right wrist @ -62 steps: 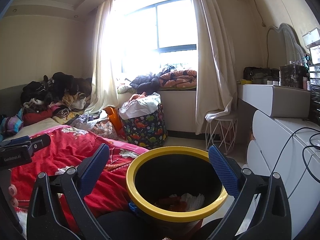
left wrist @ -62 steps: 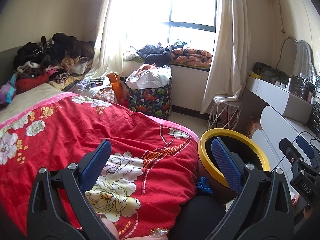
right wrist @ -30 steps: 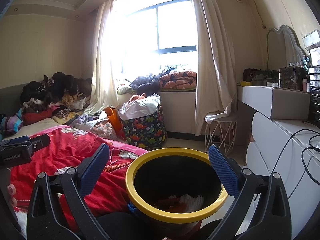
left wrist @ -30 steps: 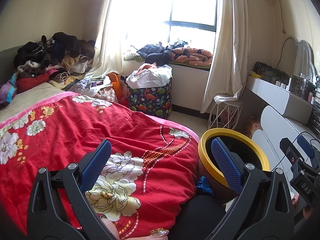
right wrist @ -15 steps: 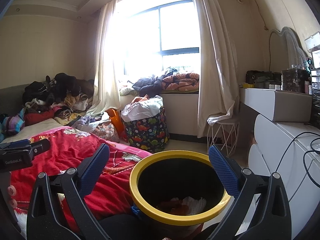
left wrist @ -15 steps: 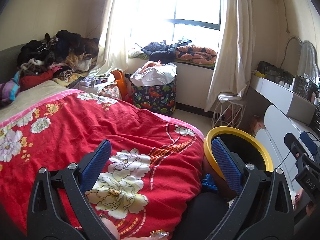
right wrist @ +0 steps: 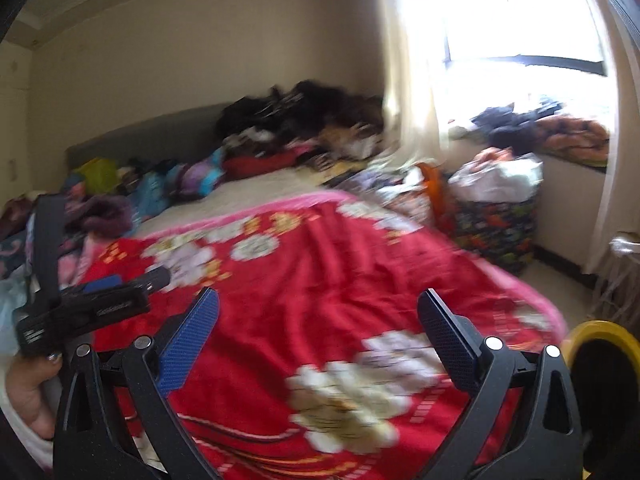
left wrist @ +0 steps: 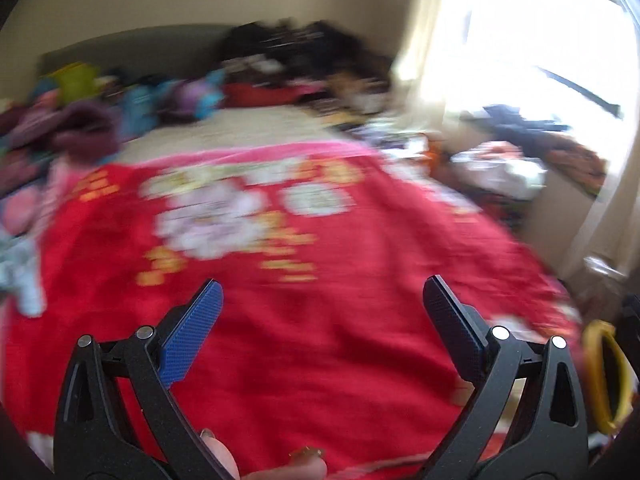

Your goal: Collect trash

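Right wrist view shows the bed (right wrist: 304,264) under its red blanket, the yellow-rimmed bin (right wrist: 600,332) just off its right corner. Both claws, left claw (left wrist: 320,320) and right claw (right wrist: 318,324), gape empty. No trash is discernible through blur; scan slowly before reaching.

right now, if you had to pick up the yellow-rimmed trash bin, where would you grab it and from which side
Probably the yellow rim: it is a raised lip around an open top, so one finger could go inside and one outside. I would come from above with the right gripper, which is open, empty and nearer; the bin sits at the far right edge of both views, past the red blanket. Blur hides finer detail.
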Tool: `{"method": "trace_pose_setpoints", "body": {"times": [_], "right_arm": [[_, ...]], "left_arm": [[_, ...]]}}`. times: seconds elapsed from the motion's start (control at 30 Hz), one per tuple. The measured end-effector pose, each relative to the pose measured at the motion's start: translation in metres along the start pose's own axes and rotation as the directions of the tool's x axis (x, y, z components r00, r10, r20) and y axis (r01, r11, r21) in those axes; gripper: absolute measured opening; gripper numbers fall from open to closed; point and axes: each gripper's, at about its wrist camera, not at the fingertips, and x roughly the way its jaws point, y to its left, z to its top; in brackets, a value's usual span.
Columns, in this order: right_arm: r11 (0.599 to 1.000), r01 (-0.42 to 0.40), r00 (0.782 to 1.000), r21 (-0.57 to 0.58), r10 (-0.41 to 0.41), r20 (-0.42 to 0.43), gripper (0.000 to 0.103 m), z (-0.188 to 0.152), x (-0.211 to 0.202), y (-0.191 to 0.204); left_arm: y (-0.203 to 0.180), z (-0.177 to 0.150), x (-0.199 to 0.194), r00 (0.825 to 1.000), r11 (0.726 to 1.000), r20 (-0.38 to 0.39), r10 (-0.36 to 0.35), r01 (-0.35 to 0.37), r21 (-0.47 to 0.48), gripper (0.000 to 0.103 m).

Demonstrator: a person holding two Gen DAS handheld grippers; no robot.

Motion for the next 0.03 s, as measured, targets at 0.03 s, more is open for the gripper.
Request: {"method": "trace_pose_setpoints", "body": {"times": [0.03], "right_arm": [[0.995,-0.091,0.992,-0.031,0.087,-0.096,0.097,-0.0004,0.0337,0.0276]], "left_arm": [[0.03,0.0013,0.0145,0.997,0.997,-0.026,0.078,-0.078,-0.024,0.092]]}}
